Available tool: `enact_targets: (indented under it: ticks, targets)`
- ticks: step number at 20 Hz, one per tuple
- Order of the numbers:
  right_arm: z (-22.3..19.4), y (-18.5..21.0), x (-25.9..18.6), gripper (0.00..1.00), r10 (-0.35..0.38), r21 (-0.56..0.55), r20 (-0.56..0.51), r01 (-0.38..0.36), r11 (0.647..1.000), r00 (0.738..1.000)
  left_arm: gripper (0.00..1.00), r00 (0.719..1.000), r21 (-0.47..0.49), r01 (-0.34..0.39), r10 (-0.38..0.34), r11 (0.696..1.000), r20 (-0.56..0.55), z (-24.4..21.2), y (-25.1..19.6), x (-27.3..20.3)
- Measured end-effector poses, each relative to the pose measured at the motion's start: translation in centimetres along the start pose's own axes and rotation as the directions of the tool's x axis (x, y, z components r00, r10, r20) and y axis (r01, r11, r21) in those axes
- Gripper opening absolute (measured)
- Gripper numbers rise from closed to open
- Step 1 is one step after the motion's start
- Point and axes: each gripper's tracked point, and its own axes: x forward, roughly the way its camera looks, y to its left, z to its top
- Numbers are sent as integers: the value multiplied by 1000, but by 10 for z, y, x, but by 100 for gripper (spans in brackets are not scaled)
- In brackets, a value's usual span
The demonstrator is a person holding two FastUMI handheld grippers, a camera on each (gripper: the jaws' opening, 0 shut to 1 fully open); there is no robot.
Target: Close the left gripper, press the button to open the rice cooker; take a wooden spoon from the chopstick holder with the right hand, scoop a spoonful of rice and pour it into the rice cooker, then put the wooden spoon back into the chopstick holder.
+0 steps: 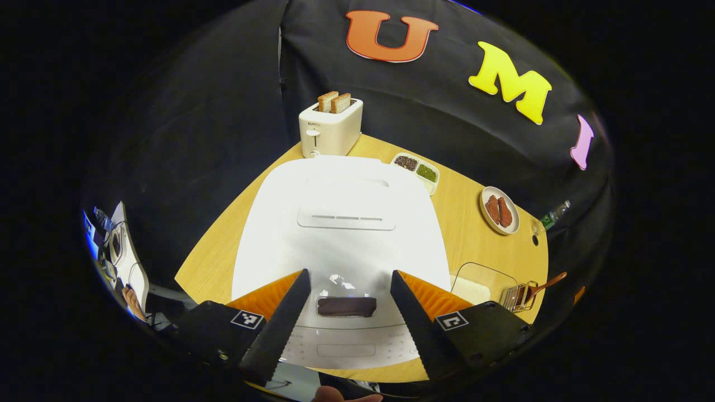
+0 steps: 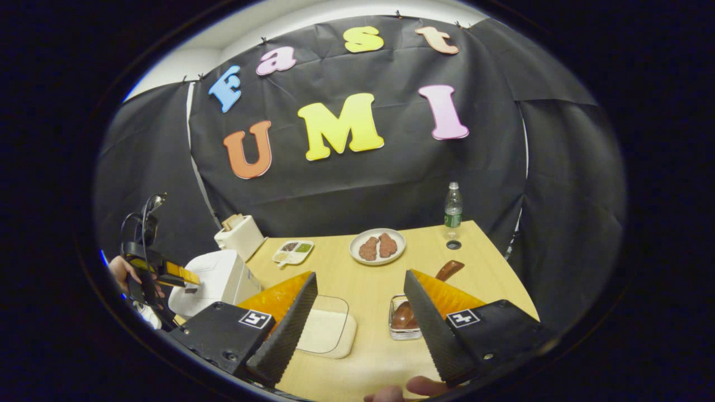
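— Which step? 
— The first: left tongs point(image 1: 346, 298) hang spread above the shut rice cooker point(image 1: 341, 223) on the table point(image 1: 475, 234).
— Next? 
— Close them, press its button point(image 1: 346, 306). Right tongs point(image 2: 360, 312) gape near the wooden spoon point(image 2: 416, 304).

We saw rice cooker point(image 1: 341, 223) white, dark panel on front. Toaster point(image 1: 329, 131) cream, toast slices point(image 1: 334, 102) tan. Table point(image 2: 380, 279) light wood grain. Wooden spoon point(image 2: 441, 273) reddish brown. Plate point(image 2: 377, 246) white, with brown-red pieces on it. Divided dish point(image 1: 416, 167) white; we noted dark brown and green fillings. Bottle point(image 2: 453, 207) clear, green label, white cap.
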Motion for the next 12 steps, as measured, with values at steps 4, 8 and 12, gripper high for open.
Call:
enact_targets:
  ticks: [4,8,12]
  targets:
    - [1,-2,22,98,60,20,-18,-60,998,998,97,1000,56,-26,25,998,16,-2,1,3]
    - [3,-8,43,98,126,-3,-43,-126,992,991,98,998,47,-52,51,998,36,1,1,3]
    - [23,-20,43,96,127,-62,8,-126,990,992,96,990,14,-92,90,996,104,6,2,2]
